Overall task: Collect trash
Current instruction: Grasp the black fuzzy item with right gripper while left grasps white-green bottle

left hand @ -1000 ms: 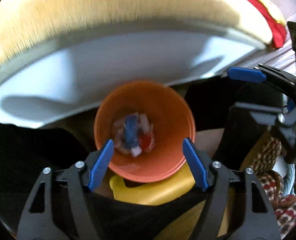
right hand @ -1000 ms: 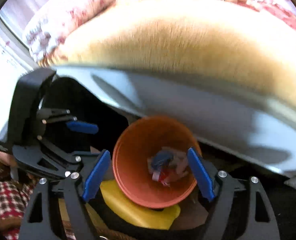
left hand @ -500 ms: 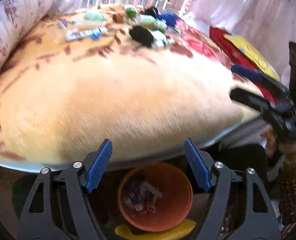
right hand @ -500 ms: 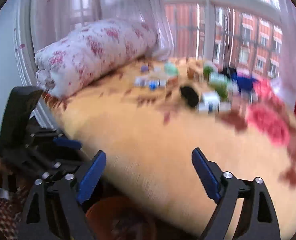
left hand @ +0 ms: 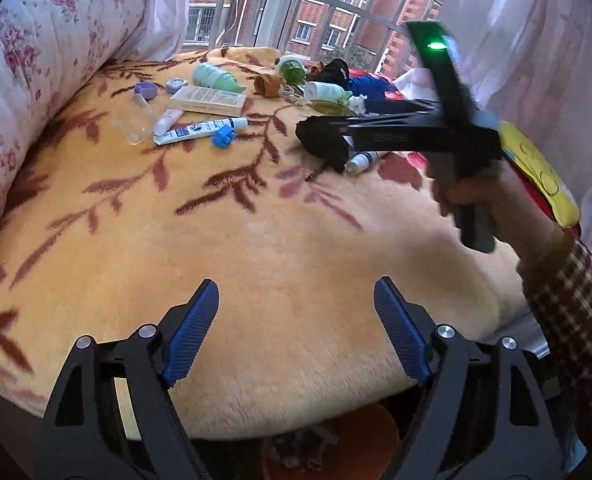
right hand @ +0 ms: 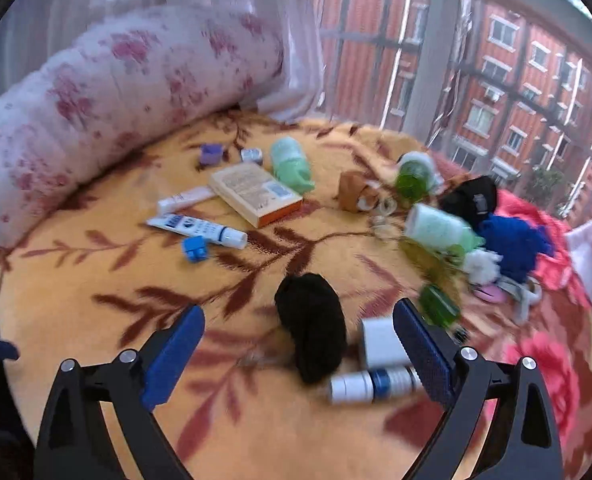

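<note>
Litter lies scattered over the far half of a yellow floral blanket (left hand: 280, 240): a white tube (right hand: 196, 228), a flat carton (right hand: 256, 192), a small blue cube (right hand: 194, 250), pale green bottles (right hand: 292, 164) and a clear cup (left hand: 134, 120). My right gripper (right hand: 299, 308) is open over a black balled sock (right hand: 311, 332), with a small white bottle (right hand: 371, 386) by its right finger. My left gripper (left hand: 296, 292) hangs over bare blanket near the bed's edge, jaws opening, nothing between them. Below it peeks the orange bin (left hand: 359, 432) holding wrappers.
A rolled floral quilt (left hand: 24, 80) lines the left side of the bed. Blue and black cloth (right hand: 511, 240) and a red patch lie at the right. A window with curtains stands behind. A hand in a checked sleeve (left hand: 567, 304) holds the right tool.
Both grippers rose from over the orange bin and tilted up toward the bed top. The right one swung out over the litter. The bin slid to the bottom of the left view.
</note>
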